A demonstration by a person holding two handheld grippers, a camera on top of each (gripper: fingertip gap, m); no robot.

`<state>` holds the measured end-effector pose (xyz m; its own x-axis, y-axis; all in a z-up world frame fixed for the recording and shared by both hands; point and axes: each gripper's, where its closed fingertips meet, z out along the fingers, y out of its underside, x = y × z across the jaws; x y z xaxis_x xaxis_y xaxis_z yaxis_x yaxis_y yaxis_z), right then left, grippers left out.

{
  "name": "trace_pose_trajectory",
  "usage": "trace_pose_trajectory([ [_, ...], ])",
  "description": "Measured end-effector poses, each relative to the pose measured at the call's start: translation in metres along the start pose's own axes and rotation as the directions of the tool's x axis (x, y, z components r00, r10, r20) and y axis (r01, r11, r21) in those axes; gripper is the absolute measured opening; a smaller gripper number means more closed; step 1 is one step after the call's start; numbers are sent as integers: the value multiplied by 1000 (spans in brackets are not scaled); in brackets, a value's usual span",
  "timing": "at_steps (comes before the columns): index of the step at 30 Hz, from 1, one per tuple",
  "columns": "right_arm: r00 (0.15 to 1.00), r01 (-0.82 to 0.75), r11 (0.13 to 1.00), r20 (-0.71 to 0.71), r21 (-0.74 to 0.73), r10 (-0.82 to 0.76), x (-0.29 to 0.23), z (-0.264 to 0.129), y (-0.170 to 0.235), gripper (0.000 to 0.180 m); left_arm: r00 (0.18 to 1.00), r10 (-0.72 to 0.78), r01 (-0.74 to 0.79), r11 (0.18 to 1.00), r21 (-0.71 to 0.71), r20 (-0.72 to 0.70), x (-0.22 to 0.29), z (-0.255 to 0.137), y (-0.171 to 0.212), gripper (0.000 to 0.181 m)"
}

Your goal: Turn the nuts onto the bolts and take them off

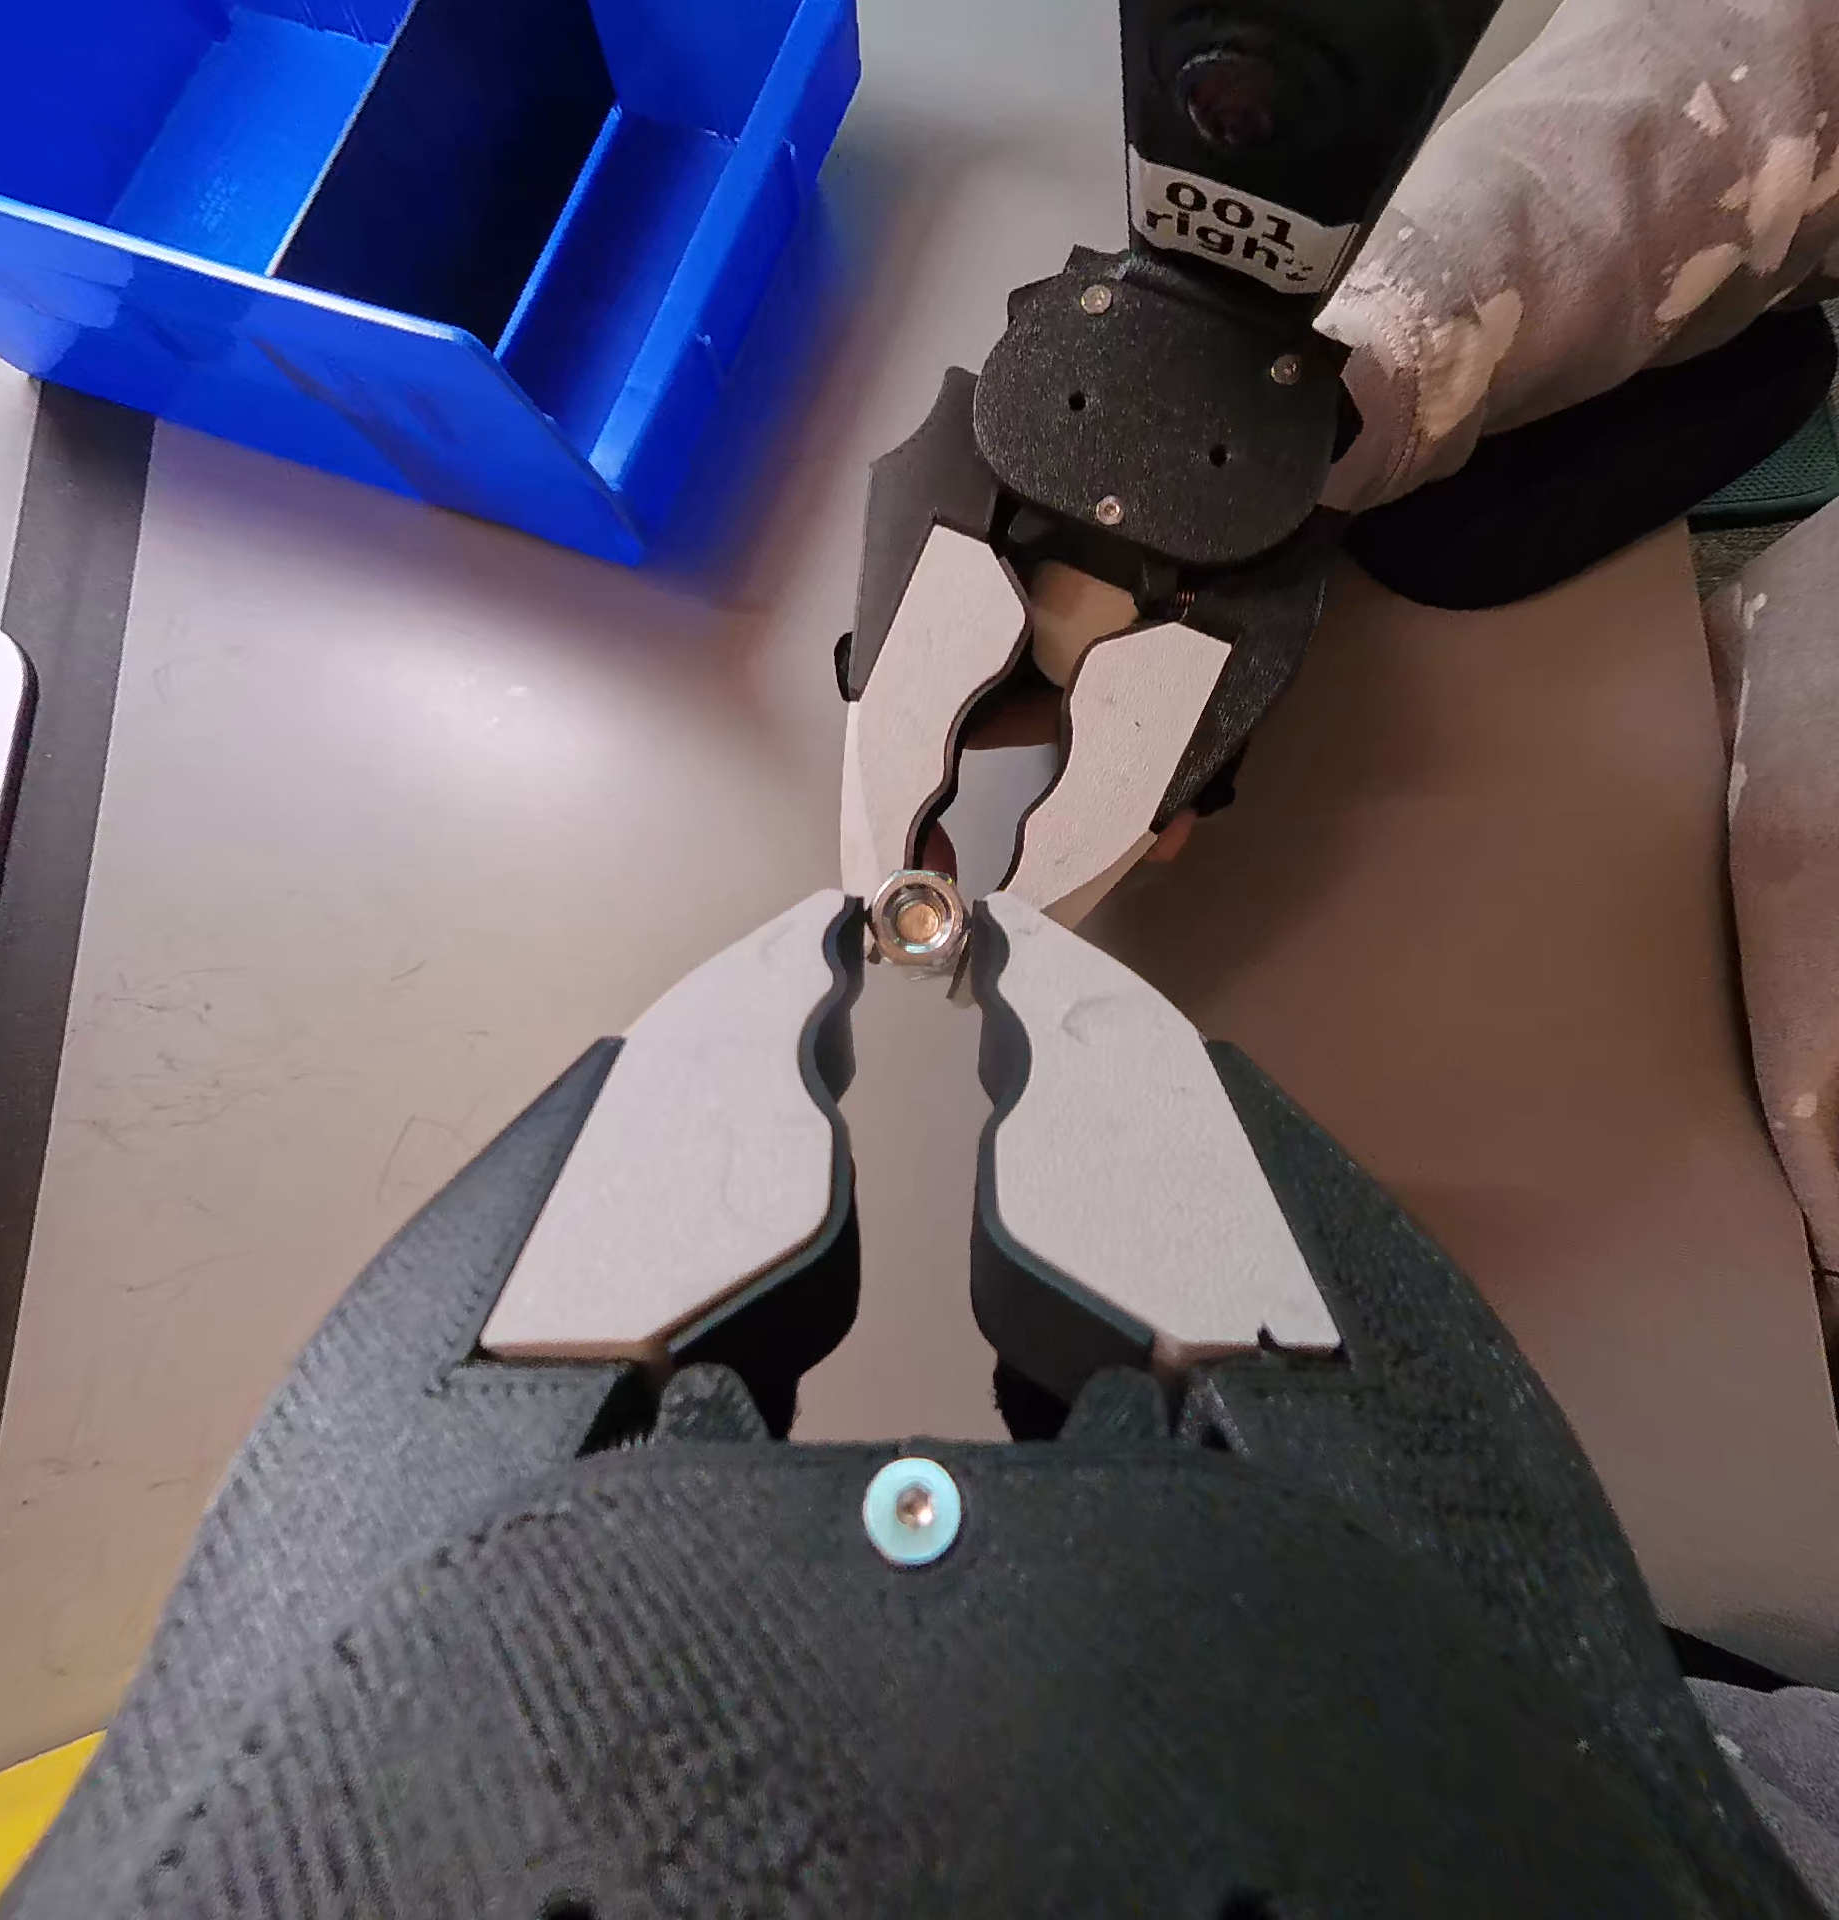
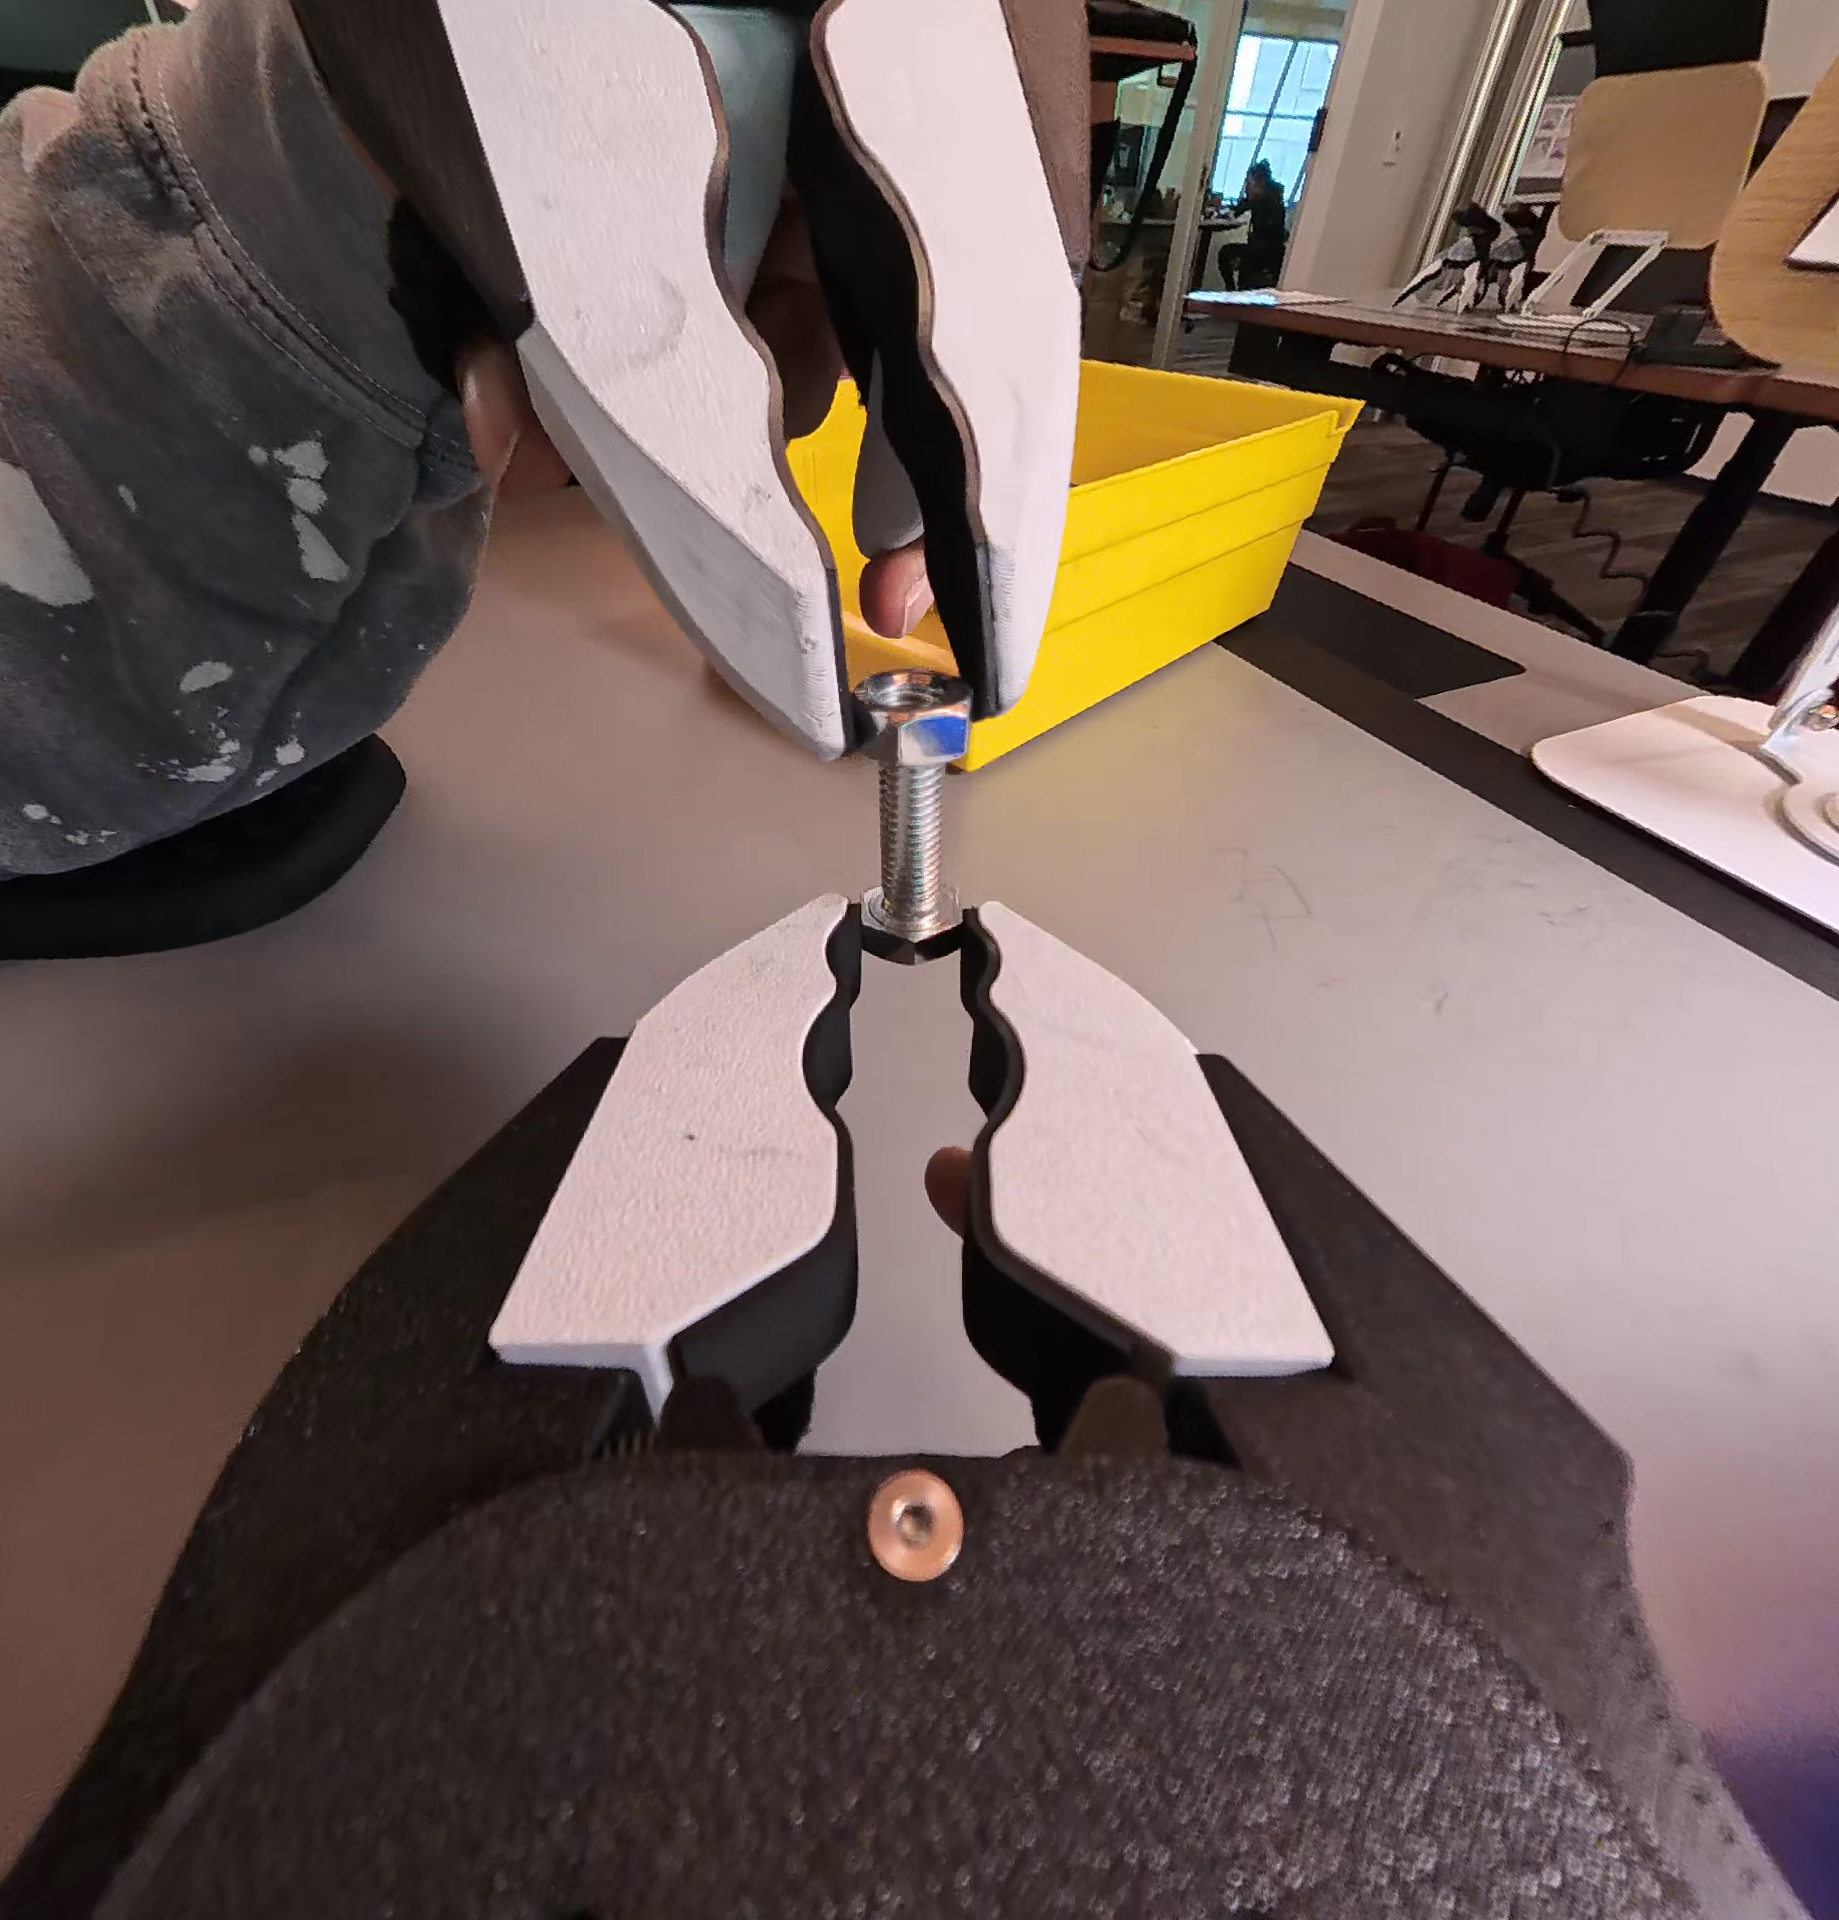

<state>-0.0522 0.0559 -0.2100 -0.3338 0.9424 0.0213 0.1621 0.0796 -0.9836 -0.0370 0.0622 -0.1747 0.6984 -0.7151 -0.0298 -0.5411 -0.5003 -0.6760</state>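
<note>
The bolt [image 2: 913,852] is clamped by its head in the right gripper [image 2: 913,925], shank upright above the worktop [image 2: 1310,935]. The nut [image 2: 913,712] at its tip is pinched by the left gripper [image 1: 913,925], apparently so it can be turned.

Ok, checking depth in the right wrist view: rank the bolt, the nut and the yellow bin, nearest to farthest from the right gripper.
1. Bolt, held at its near end by the right gripper.
2. Nut, at the bolt's far end, in the left gripper.
3. Yellow bin, behind both, slightly right.
</note>
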Motion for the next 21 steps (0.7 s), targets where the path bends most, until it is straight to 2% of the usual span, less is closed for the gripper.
trace_pose_trajectory([
  [14, 1000, -23, 1000, 21, 12, 23, 0, -1, -1, 18, 1000, 17, -17, 1000, 25, -6, -1, 1, -2, 21],
  [21, 977, 21, 1000, 212, -5, -20, -26, -7, 3, 17, 979, 164, -167, 986, -17, -125, 24, 1, 2, 21],
])
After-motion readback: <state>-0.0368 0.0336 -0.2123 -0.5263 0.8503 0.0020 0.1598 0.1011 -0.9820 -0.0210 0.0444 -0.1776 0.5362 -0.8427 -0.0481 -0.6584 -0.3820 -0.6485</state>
